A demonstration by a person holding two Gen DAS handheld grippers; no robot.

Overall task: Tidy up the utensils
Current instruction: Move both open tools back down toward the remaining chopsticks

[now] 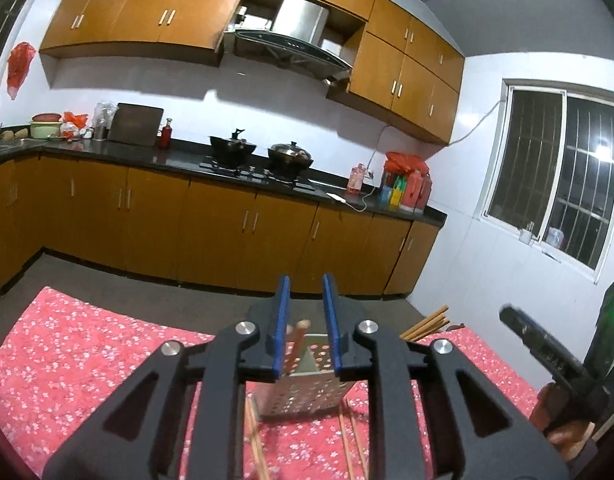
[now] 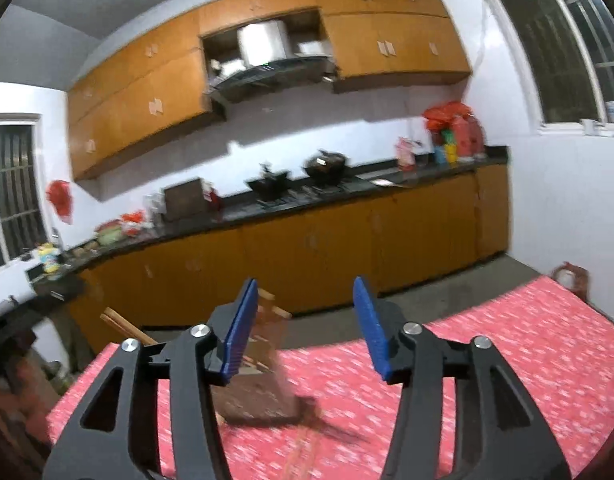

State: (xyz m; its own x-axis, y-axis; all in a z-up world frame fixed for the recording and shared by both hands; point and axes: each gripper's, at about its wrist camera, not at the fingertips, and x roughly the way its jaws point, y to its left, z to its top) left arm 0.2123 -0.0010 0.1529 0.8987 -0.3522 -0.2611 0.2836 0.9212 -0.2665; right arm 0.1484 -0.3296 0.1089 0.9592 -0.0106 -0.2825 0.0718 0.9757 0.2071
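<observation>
Orange wood cabinets (image 1: 227, 216) are running along the far wall w/ a steel range hood (image 1: 295, 36) hanging above two lidded pots (image 1: 290, 154) on the stove. A red plastic bag (image 1: 20, 65) is hanging at left, and a barred window (image 1: 555, 176) is showing dark outside.

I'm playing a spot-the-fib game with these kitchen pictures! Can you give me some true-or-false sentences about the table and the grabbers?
1. The tablecloth is red with little flowers. True.
2. The metal holder has holes in its sides. True.
3. The holder is empty. False: chopsticks stand in it.
4. The right gripper is clamped on a spoon. False: its jaws are open, holding nothing.
5. Loose chopsticks lie on the cloth. True.
</observation>
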